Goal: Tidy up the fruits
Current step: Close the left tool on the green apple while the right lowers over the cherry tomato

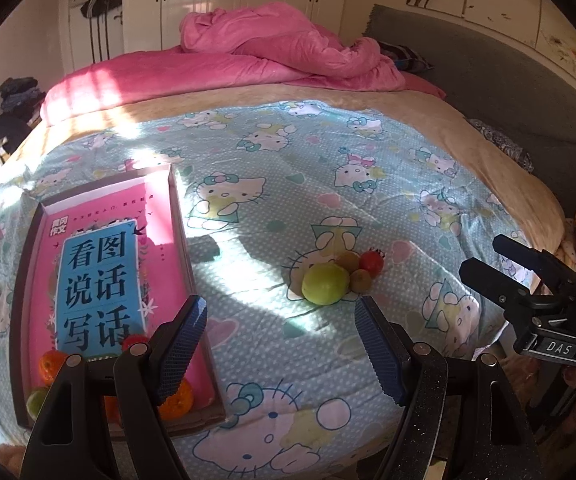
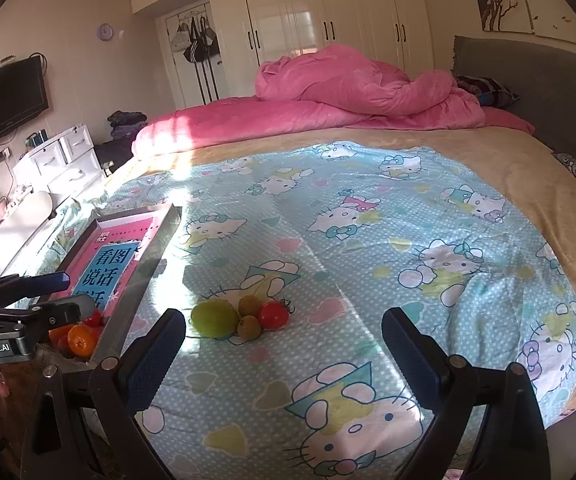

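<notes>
A green apple (image 1: 325, 283), two brown kiwis (image 1: 347, 260) and a red tomato (image 1: 371, 262) lie huddled together on the cartoon-cat bedsheet (image 1: 272, 208). My left gripper (image 1: 279, 308) is open just short of them, with nothing between its blue pads. To its left is a shallow box (image 1: 180, 240) lined with a pink book, holding oranges (image 1: 50, 366) and a green fruit at its near end. In the right wrist view my right gripper (image 2: 282, 320) is also open and empty, short of the apple (image 2: 214, 317) and tomato (image 2: 273, 315). The left gripper (image 2: 68, 292) hovers over the box (image 2: 140, 264).
A crumpled pink duvet (image 1: 280, 48) covers the far half of the bed, and a grey headboard (image 2: 536, 88) runs along the right. White drawers (image 2: 64, 156) and a wall TV (image 2: 6, 100) stand left of the bed. A hand shows behind each gripper.
</notes>
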A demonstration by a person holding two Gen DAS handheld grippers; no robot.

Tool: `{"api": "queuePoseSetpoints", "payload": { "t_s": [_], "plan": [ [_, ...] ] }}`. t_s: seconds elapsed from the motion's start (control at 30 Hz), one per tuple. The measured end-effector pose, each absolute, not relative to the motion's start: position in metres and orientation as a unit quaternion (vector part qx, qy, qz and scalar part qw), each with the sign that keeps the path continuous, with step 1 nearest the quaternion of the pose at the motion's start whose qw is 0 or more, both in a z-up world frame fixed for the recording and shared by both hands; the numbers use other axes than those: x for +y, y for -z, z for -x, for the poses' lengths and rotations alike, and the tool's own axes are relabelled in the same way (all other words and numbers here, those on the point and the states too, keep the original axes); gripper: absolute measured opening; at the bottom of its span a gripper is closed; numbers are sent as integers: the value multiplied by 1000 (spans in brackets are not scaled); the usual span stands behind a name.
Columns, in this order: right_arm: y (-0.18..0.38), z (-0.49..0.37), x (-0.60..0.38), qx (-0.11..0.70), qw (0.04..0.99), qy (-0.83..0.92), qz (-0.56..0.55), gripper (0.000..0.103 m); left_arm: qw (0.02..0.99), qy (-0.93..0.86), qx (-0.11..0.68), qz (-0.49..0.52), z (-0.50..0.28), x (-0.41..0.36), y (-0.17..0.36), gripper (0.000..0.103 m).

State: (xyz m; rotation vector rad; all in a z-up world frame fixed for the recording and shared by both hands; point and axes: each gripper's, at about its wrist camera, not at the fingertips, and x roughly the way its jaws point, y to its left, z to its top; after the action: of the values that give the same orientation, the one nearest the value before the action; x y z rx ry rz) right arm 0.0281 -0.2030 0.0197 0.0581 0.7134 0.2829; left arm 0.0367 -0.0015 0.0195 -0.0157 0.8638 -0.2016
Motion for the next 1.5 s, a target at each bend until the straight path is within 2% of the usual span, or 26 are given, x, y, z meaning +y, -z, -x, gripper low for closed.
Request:
{"api": "queuePoseSetpoints", "payload": {
  "t_s": [0.93,1.5],
  "plan": [
    [11,-62,-234,405,903,-105,-95,99,880,151,450,-6,-100,-46,15,78],
    [26,-73,-232,435,886,-120,-104,99,868,162,464,-73,-100,-63,35,78]
  ]
}}
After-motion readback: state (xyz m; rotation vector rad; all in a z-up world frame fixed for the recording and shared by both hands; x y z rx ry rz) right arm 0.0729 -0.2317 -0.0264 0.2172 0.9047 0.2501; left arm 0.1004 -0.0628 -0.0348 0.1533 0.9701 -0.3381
